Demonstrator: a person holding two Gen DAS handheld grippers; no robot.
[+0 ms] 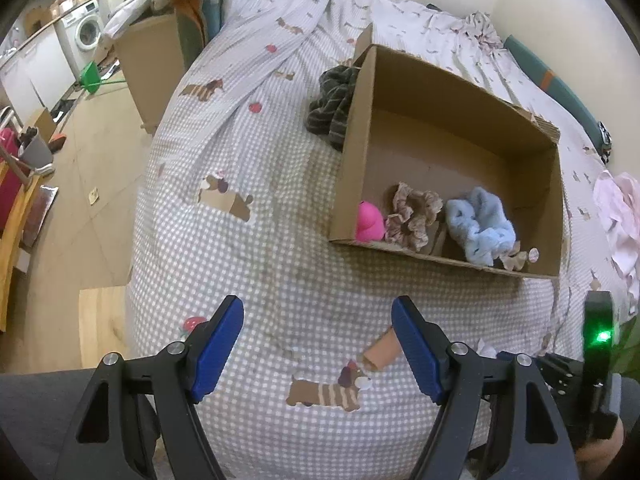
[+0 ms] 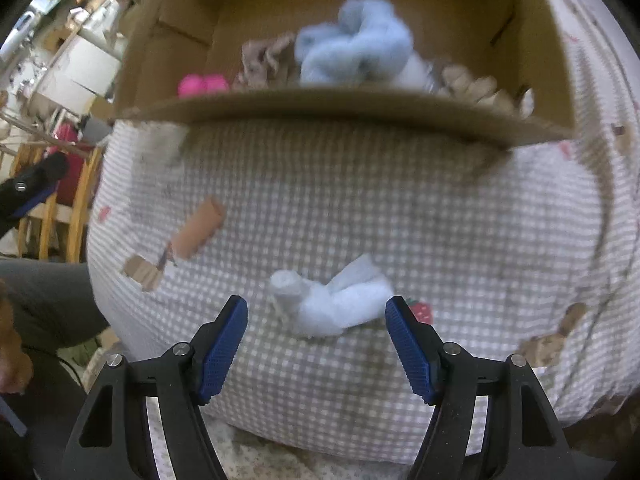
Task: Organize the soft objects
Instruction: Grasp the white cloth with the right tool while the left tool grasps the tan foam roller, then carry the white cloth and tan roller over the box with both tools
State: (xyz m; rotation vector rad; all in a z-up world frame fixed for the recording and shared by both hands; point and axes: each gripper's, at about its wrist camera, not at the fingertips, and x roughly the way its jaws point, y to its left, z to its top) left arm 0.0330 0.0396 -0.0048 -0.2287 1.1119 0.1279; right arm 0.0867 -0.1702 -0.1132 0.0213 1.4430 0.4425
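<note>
While your right gripper (image 2: 316, 350) has both blue pads (image 2: 224, 354) spread wide w/ nothing between them, the pale blue sock bundle (image 2: 336, 300) lies on the checked bedspread (image 2: 360, 200) just ahead of the tips, so centre over its thick middle, push down into the soft bedding and close on the bulk, not the loose end, w/o pinching the cover. Once it's held, lift it clear of the near wall of the cardboard box (image 2: 340, 106) and set it in bare space beside the fluffy blue scrunchie (image 2: 356, 40), away from the floral scrunchie (image 1: 412, 216) and pink toy (image 1: 370, 220). Your left gripper (image 1: 318, 348) is also wide open and empty over bare bedspread, so keep it out of the way.
</note>
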